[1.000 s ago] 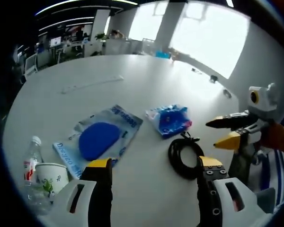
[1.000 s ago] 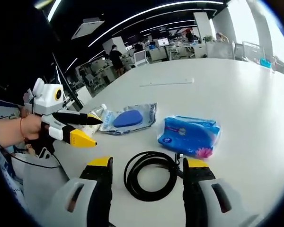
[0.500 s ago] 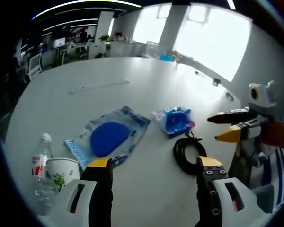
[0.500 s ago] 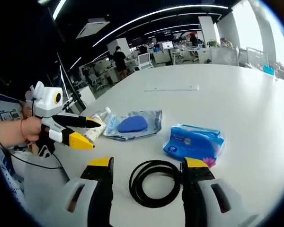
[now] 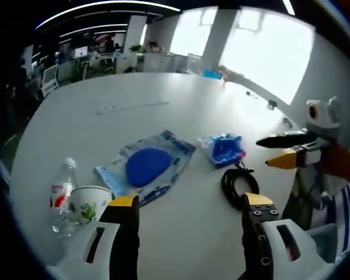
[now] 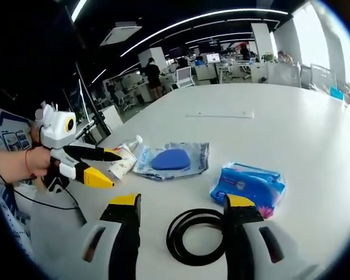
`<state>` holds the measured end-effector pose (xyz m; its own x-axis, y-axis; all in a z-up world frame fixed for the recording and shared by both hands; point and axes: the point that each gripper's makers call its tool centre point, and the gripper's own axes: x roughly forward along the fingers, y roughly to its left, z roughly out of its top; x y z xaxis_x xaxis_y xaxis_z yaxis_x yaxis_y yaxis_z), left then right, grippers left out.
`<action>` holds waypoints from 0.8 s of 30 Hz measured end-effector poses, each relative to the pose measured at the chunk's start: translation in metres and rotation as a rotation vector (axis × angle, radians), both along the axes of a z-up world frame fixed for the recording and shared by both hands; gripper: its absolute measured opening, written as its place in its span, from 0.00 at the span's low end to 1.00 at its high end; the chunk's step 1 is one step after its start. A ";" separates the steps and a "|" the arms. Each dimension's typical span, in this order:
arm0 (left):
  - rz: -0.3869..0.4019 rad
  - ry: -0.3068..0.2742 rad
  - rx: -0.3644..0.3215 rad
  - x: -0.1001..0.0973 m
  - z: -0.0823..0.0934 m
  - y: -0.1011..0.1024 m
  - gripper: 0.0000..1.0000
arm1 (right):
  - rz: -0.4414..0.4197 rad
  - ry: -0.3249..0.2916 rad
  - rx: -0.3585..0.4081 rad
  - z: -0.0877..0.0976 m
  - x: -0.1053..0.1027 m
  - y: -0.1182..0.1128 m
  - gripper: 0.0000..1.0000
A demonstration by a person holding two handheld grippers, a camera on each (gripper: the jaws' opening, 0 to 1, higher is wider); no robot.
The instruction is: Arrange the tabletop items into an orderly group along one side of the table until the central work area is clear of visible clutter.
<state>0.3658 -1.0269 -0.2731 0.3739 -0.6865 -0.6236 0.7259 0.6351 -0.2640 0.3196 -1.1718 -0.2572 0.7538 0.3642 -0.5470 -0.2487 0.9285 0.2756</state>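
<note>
On the white table (image 5: 76, 128) lie a clear bag with a blue disc (image 5: 147, 166), a blue tissue pack (image 5: 224, 149) and a black cable coil (image 5: 239, 184). A water bottle (image 5: 61, 191) and a paper cup (image 5: 88, 202) stand at the near left. My left gripper (image 5: 191, 201) is open above the table, with nothing between its jaws. From the right comes my right gripper (image 5: 268, 151), open, beside the coil. In the right gripper view, my right gripper (image 6: 182, 201) hangs open over the cable coil (image 6: 198, 236). The tissue pack (image 6: 248, 185) and bag (image 6: 172, 159) lie beyond, and my left gripper (image 6: 111, 169) is open at the left.
A long white strip (image 5: 133, 105) lies farther out on the table, also seen as the strip (image 6: 220, 115) in the right gripper view. A hand (image 6: 14, 164) holds the left gripper. Office desks and people stand far behind. Bright windows line the right wall.
Both views have drawn back a little, so the items sit farther up and more to the right in the picture. The items themselves have not moved. Both grippers stay open.
</note>
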 end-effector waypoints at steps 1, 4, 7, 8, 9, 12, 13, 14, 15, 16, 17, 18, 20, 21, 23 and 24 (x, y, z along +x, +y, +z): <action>0.002 0.000 0.000 0.000 0.000 0.001 0.68 | 0.006 -0.002 0.000 0.001 0.001 0.002 0.55; 0.012 -0.001 -0.003 0.000 0.002 0.006 0.68 | 0.012 -0.007 -0.005 0.003 0.004 0.005 0.55; 0.021 -0.003 -0.003 0.000 0.003 0.011 0.68 | 0.022 -0.012 -0.005 0.005 0.007 0.008 0.55; 0.027 -0.001 -0.004 0.001 0.003 0.013 0.68 | 0.026 -0.015 -0.006 0.006 0.009 0.009 0.55; 0.029 -0.002 -0.003 0.001 0.003 0.014 0.68 | 0.028 -0.016 -0.007 0.007 0.011 0.010 0.55; 0.039 -0.002 -0.005 0.001 0.004 0.019 0.68 | 0.038 -0.022 -0.011 0.010 0.015 0.014 0.55; 0.040 -0.003 -0.004 0.001 0.004 0.020 0.67 | 0.040 -0.024 -0.012 0.011 0.016 0.015 0.55; 0.042 -0.005 -0.006 0.002 0.005 0.021 0.68 | 0.043 -0.025 -0.011 0.012 0.017 0.016 0.55; 0.045 -0.005 -0.007 0.002 0.005 0.022 0.68 | 0.045 -0.025 -0.012 0.013 0.018 0.017 0.55; 0.046 -0.007 -0.006 0.002 0.005 0.023 0.67 | 0.048 -0.029 -0.013 0.013 0.020 0.018 0.55; 0.046 -0.009 -0.004 0.002 0.005 0.024 0.67 | 0.050 -0.029 -0.012 0.014 0.021 0.018 0.54; 0.046 -0.010 -0.003 0.002 0.005 0.025 0.67 | 0.052 -0.030 -0.013 0.014 0.022 0.019 0.54; 0.052 -0.008 -0.004 0.002 0.005 0.028 0.67 | 0.056 -0.033 -0.015 0.015 0.024 0.020 0.54; 0.056 -0.009 -0.006 0.002 0.005 0.029 0.67 | 0.059 -0.032 -0.015 0.015 0.025 0.020 0.54; 0.060 -0.005 -0.003 0.001 0.004 0.031 0.67 | 0.064 -0.039 -0.018 0.017 0.027 0.022 0.54; 0.061 -0.004 -0.003 0.001 0.003 0.032 0.67 | 0.065 -0.038 -0.017 0.017 0.028 0.022 0.54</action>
<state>0.3667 -0.9954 -0.2698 0.4176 -0.6643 -0.6199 0.6870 0.6774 -0.2631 0.3475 -1.1500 -0.2401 0.7493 0.4038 -0.5248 -0.3185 0.9146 0.2490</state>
